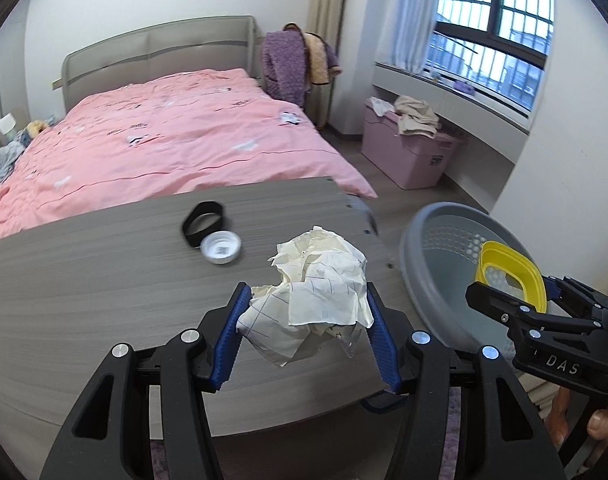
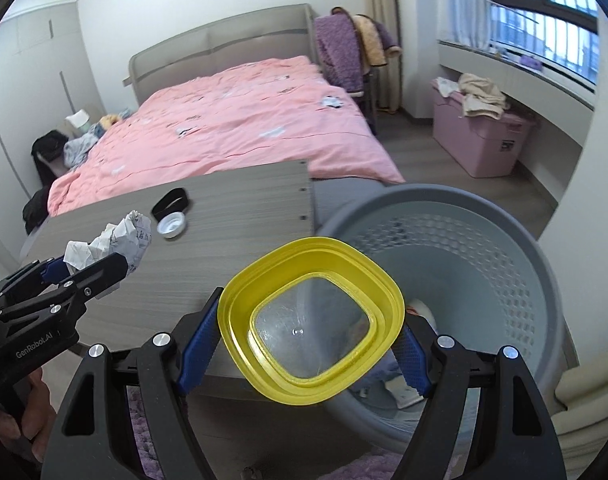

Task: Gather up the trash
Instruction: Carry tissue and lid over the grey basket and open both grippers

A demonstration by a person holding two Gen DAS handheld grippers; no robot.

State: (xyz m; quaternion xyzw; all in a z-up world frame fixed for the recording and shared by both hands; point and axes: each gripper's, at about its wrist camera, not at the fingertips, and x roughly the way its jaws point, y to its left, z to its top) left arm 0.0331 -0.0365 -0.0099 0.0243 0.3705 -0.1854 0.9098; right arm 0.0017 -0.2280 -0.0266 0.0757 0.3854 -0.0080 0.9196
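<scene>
- Left gripper (image 1: 306, 332): clenched on a wad of crumpled paper (image 1: 320, 288), blue pads pressing it from both sides; wad held over the near part of the grey table (image 1: 83, 280).
- From the right wrist view, the same left gripper (image 2: 85, 270) shows at far left with the paper (image 2: 115, 240) sticking up out of it.
- Right gripper (image 2: 304, 344): grasping a yellow container (image 2: 312, 320) with a clear bottom, mouth facing the camera, pads on its two sides.
- Container sits over the near rim of the grey laundry basket (image 2: 484, 264), which stands on the floor just right of the table edge.
- In the left wrist view the right gripper (image 1: 516, 300) is off to the right, container (image 1: 512, 276) at the basket (image 1: 436, 280) rim.
- Beyond the left gripper, on the table: a black ring (image 1: 203, 224) and a white cap (image 1: 221, 247), touching each other.
- Farther ahead: bed with pink cover (image 1: 163, 136); pink storage bin (image 1: 408, 152) with clothes on it, ahead and right under the window.
</scene>
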